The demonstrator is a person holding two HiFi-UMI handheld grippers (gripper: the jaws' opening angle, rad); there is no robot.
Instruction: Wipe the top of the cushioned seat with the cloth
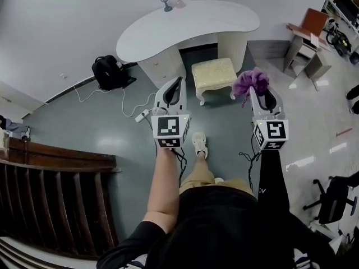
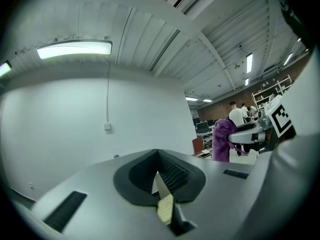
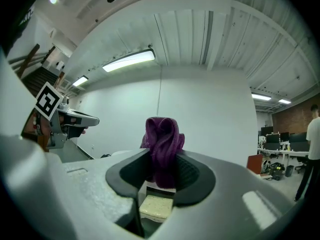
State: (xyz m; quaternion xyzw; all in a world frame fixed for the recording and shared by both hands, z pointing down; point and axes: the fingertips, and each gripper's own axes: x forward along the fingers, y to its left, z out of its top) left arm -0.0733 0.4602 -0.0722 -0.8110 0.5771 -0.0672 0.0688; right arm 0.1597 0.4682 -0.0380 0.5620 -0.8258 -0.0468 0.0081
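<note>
The cushioned seat (image 1: 213,74) is a cream stool on the floor, half under a white desk (image 1: 188,27). Both grippers are held up in the air in front of it, short of the seat. My right gripper (image 1: 253,89) is shut on a bunched purple cloth (image 1: 251,83), which stands up out of the jaws in the right gripper view as the cloth (image 3: 162,139). Below it shows the seat (image 3: 156,206). My left gripper (image 1: 178,83) is shut with nothing in it. A sliver of the seat (image 2: 165,209) shows between its pads.
A black backpack (image 1: 109,72) and a white cable with a power strip (image 1: 141,115) lie left of the desk. A dark wooden railing (image 1: 50,178) runs at the left. A small side table (image 1: 305,43) and an office chair (image 1: 334,198) stand at the right. The person's shoe (image 1: 199,144) is forward.
</note>
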